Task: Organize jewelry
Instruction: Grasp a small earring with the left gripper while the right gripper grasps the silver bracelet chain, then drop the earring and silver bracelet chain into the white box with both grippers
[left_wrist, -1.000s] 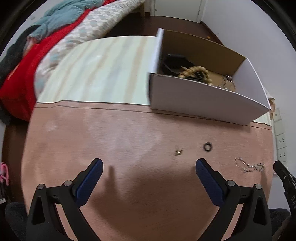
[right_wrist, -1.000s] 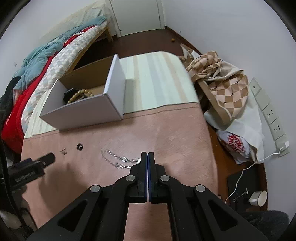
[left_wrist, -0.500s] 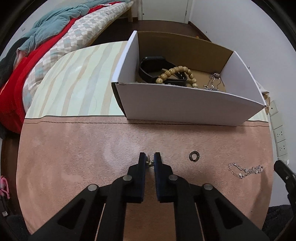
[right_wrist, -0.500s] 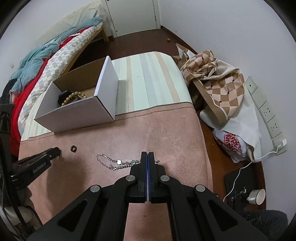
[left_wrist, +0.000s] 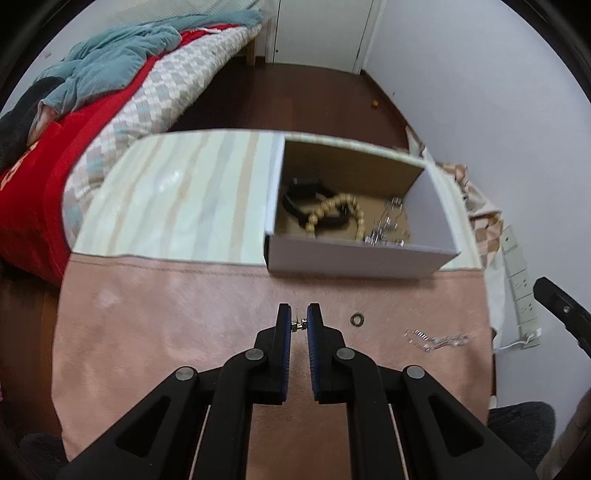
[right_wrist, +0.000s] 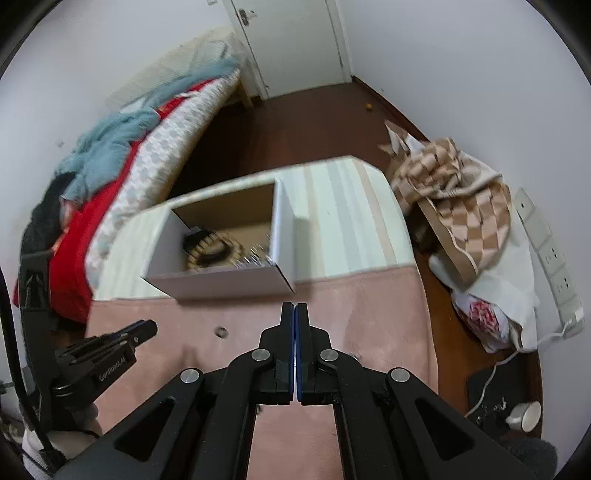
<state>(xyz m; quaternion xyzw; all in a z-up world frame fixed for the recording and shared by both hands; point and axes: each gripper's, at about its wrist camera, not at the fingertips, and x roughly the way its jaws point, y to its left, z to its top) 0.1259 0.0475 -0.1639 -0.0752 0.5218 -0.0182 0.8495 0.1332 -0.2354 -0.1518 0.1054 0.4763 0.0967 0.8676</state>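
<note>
My left gripper (left_wrist: 299, 322) is shut on a small gold earring (left_wrist: 297, 325), held above the pink mat (left_wrist: 166, 332). A dark ring (left_wrist: 357, 319) and a silver chain bracelet (left_wrist: 437, 338) lie on the mat to its right. The open white cardboard box (left_wrist: 354, 258) stands behind, holding a beaded bracelet (left_wrist: 338, 212), a black band (left_wrist: 303, 192) and silver pieces (left_wrist: 384, 229). My right gripper (right_wrist: 295, 314) is shut and looks empty, raised in front of the box (right_wrist: 229, 284). The ring (right_wrist: 221, 331) shows left of it; the left gripper (right_wrist: 110, 350) is at the far left.
A striped cloth (left_wrist: 177, 206) covers the table's far half. A bed with red and teal bedding (left_wrist: 92, 110) lies left. A checked bag (right_wrist: 458, 206), a plastic bag (right_wrist: 491, 314) and wall sockets (right_wrist: 554, 258) are at the right, over the table's edge.
My left gripper closed on the earring and lifted it off the mat. My right gripper stayed shut and rose, moving forward past the silver chain toward the box.
</note>
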